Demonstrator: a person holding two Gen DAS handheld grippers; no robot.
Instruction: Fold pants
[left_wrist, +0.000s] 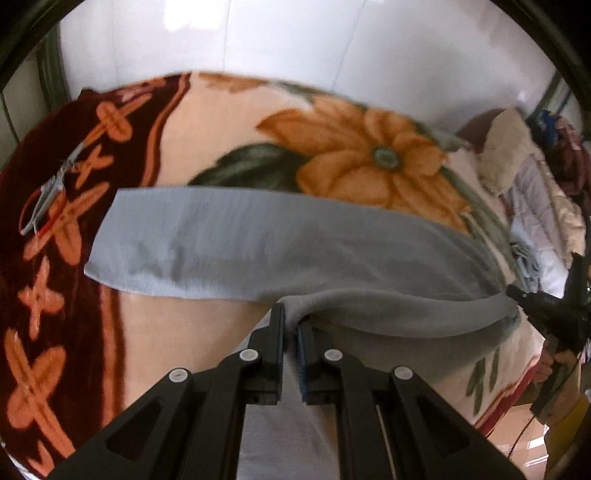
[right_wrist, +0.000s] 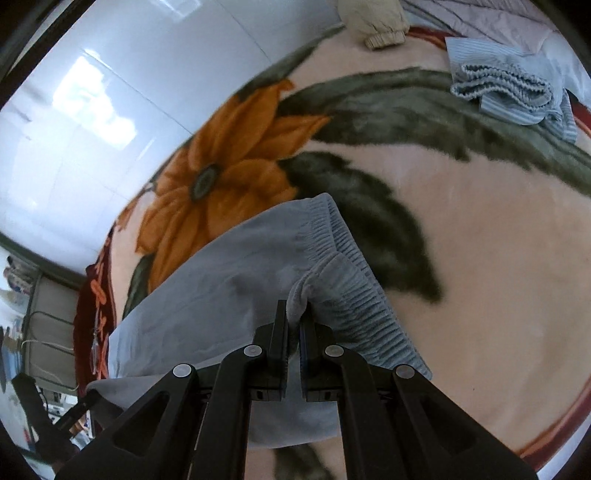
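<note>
Grey pants (left_wrist: 258, 240) lifted along one long edge above a floral blanket (left_wrist: 221, 122) on the bed, far leg lying flat across the blanket toward its dark red border. Left claw (left_wrist: 290, 317) clamped on a pinch of cloth at mid-edge; right claw (right_wrist: 293, 308) clamped on a fold of the elastic waistband (right_wrist: 354, 266). Cloth between the two grips drawn into a sagging line, neither taut nor level.

Judged to be the lengthwise fold, one leg carried over the other. Best done with both grips raised together and kept level, the slack between them taken up before travel. Held edge then carried across and lowered onto the far edge, waistband corner to waistband corner, hem to hem. Release only once the layers lay flat, both sides together, to avoid a skewed crease. Soft knit likely to drag on the plush blanket, so lifted clear rather than slid.

Scissors (left_wrist: 44, 199) left on the red border near the leg end; a blue knitted garment (right_wrist: 513, 96) heaped toward the bed's far corner, well apart.
</note>
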